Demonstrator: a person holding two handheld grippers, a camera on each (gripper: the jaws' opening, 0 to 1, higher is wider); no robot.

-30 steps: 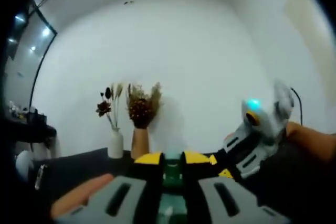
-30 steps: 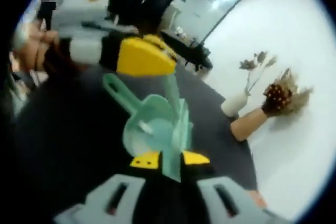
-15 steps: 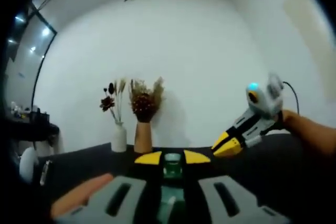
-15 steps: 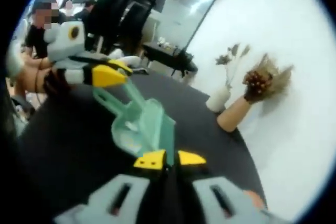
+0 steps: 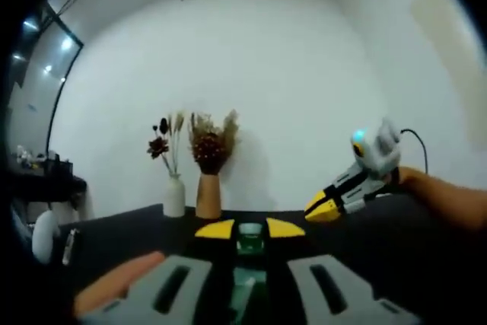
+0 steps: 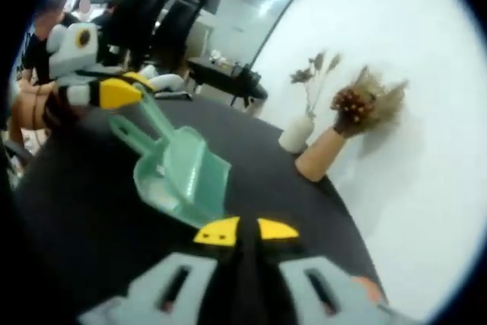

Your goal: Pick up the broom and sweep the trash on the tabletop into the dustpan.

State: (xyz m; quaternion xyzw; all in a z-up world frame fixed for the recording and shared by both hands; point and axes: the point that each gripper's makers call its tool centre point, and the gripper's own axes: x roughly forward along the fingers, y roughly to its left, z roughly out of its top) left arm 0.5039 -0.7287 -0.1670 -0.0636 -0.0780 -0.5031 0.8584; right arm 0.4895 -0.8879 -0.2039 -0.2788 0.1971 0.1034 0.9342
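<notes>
A pale green dustpan (image 6: 186,176) hangs tilted over the black table (image 6: 76,211) in the right gripper view. My left gripper (image 6: 131,98) comes in from the left there and is shut on the dustpan's handle (image 6: 141,125). In the left gripper view the same green handle (image 5: 249,243) sits between the yellow tips of my left gripper (image 5: 249,228). My right gripper (image 6: 247,231) is shut, its yellow tips together with nothing between them, a short way from the pan's mouth. It also shows at the right as the right gripper (image 5: 313,209). I cannot make out a broom or any trash.
A white vase (image 6: 293,136) and a tan vase (image 6: 316,161) with dried flowers stand at the table's far edge by the white wall. A person's arm (image 5: 449,199) holds the right gripper. People and dark furniture (image 6: 175,13) are behind the table.
My right gripper has drawn back from the dustpan, which now shows farther off and whole in its view. The left gripper still holds the handle. A green piece between the right jaws is gone.
</notes>
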